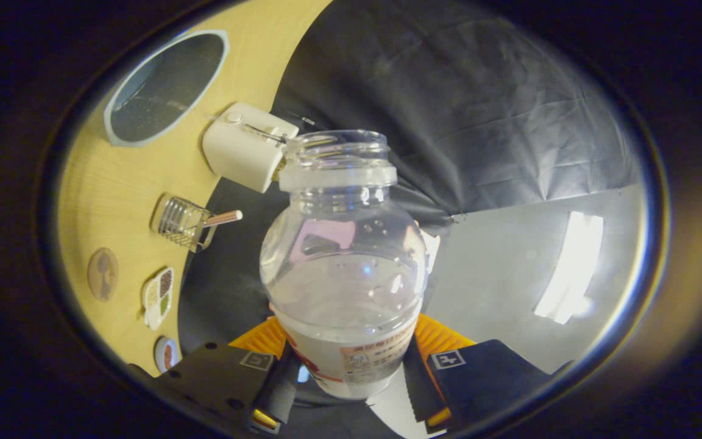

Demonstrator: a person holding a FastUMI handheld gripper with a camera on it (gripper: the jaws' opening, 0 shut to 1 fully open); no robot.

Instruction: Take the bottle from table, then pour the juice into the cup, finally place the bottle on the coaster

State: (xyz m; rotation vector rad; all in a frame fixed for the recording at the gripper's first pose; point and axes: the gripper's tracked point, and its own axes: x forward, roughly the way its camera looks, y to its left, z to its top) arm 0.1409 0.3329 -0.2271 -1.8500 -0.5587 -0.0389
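Note:
My gripper [351,381] is shut on a clear, uncapped bottle [343,256], one finger on each side of its labelled lower part. Clear liquid fills roughly its lower half. The view is rolled, so the wooden table [113,183] stands on edge beside the bottle. A white cup [244,149] stands on the table, and the bottle's open mouth [336,143] appears right beside the cup's rim. I cannot tell whether liquid is flowing. A small round brown coaster [102,274] lies flat on the table, nearer to me than the cup.
A large dark plate with a pale blue rim [165,88] lies beyond the cup. A wire basket holding a pink-handled tool [187,222], a divided dish of beans [158,297] and a small round dish [167,353] stand along the table's edge. Grey floor [509,274] lies beyond.

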